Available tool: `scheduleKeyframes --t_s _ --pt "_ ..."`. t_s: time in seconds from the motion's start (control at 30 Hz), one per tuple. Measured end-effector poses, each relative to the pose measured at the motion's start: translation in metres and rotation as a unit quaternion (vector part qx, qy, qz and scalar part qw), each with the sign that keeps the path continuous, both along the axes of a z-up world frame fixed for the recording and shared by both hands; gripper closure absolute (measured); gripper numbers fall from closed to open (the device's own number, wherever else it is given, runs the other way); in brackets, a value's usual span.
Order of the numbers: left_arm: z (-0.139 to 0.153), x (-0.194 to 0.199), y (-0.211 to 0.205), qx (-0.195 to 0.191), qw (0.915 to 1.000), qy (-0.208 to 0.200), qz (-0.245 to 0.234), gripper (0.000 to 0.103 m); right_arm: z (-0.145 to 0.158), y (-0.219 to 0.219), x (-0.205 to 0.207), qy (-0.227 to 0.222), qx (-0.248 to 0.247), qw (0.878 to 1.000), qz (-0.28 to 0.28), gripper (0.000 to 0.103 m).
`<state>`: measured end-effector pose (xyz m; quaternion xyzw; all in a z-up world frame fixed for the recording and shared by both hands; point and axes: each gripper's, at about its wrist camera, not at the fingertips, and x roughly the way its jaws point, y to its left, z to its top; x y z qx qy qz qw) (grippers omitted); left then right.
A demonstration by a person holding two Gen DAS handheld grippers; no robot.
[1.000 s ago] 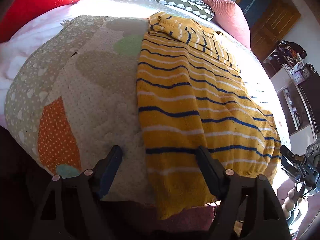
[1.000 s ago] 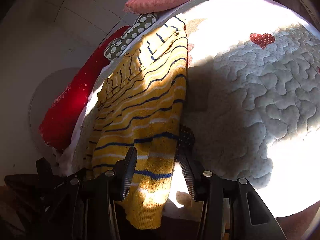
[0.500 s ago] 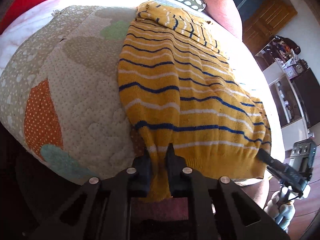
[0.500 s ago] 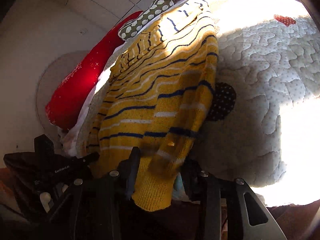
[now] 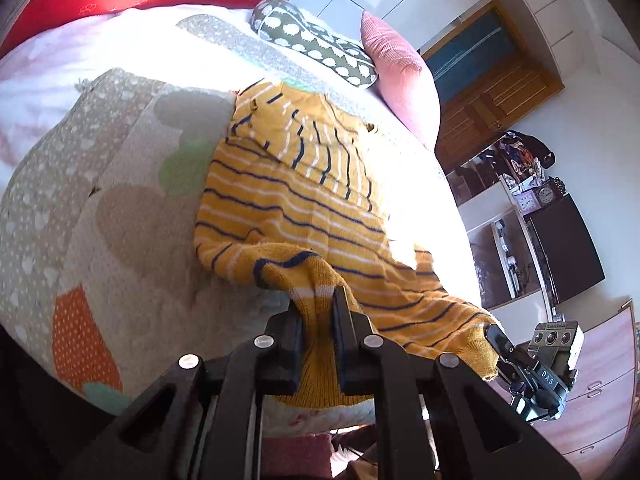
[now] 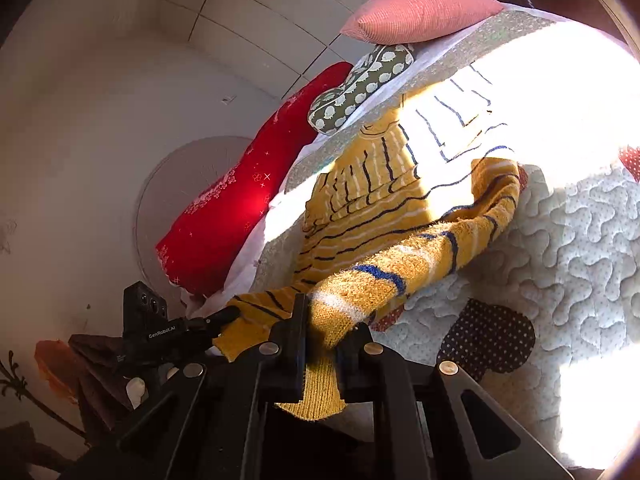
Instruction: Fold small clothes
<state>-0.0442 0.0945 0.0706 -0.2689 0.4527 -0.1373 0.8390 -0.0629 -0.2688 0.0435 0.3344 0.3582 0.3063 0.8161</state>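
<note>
The yellow striped sweater [image 5: 304, 208] is spread on the quilted bed [image 5: 100, 208] ahead of both tools. Its near hem is clamped by the left tool [image 5: 318, 320] at one corner and by the right tool [image 6: 328, 332] at the other, both having just been closing, and is held raised off the quilt.
</note>
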Motion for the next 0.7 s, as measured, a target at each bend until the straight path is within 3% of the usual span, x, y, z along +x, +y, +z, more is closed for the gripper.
scheduleKeyframes --t_s 0.13,0.37,0.7 --pt "0.023 0.044 -0.004 0.024 0.9993 -0.028 0.009 0.091 0.022 0.004 0.040 -0.022 -0.015 1.000 -0.004 0.091" --pt "0.021 0.142 -0.011 0.043 0.9990 -0.001 0.010 0.091 0.029 -0.003 0.127 -0.002 -0.004 0.999 -0.040 0.091" --pt "-0.021 0.265 -0.030 0.067 0.9961 0.056 0.009 0.091 -0.017 -0.024 0.238 0.080 -0.004 0.993 -0.089 0.091"
